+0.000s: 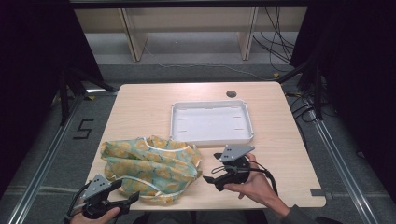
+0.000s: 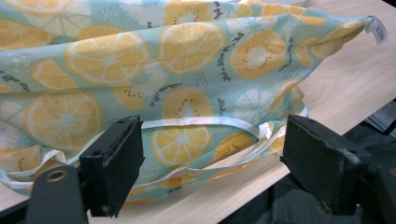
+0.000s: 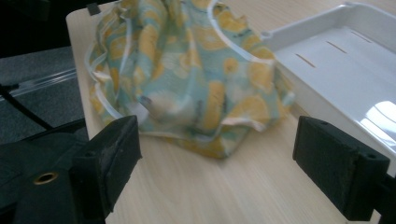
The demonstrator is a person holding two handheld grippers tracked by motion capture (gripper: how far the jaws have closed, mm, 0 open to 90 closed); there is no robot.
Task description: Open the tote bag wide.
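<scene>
A white plastic tray (image 1: 212, 122) sat toward the far side of a pale wooden table (image 1: 140, 105), its long side running left to right, with nothing lying in it; only a few short slots marked its floor. Just nearer the person and to the left, a crumpled cloth (image 1: 152, 167) printed with orange and lemon slices on pale blue-green, edged in white binding, lay in a heap at the table's near left, its long axis running roughly across the table from left to right. One corner of the heap came close to the tray's near left corner without clearly touching it. In the left gripper view a small white label (image 2: 379, 33) stuck out from the cloth's far end. The left gripper (image 1: 122, 201), held at the table's near edge, pointed right toward the cloth with its jaws spread wide, the cloth's trimmed hem lying between them, ungripped. The right gripper (image 1: 214, 179), held in a hand (image 1: 252, 184) near the tray's front, faced left toward the cloth, jaws likewise spread apart over bare wood.
</scene>
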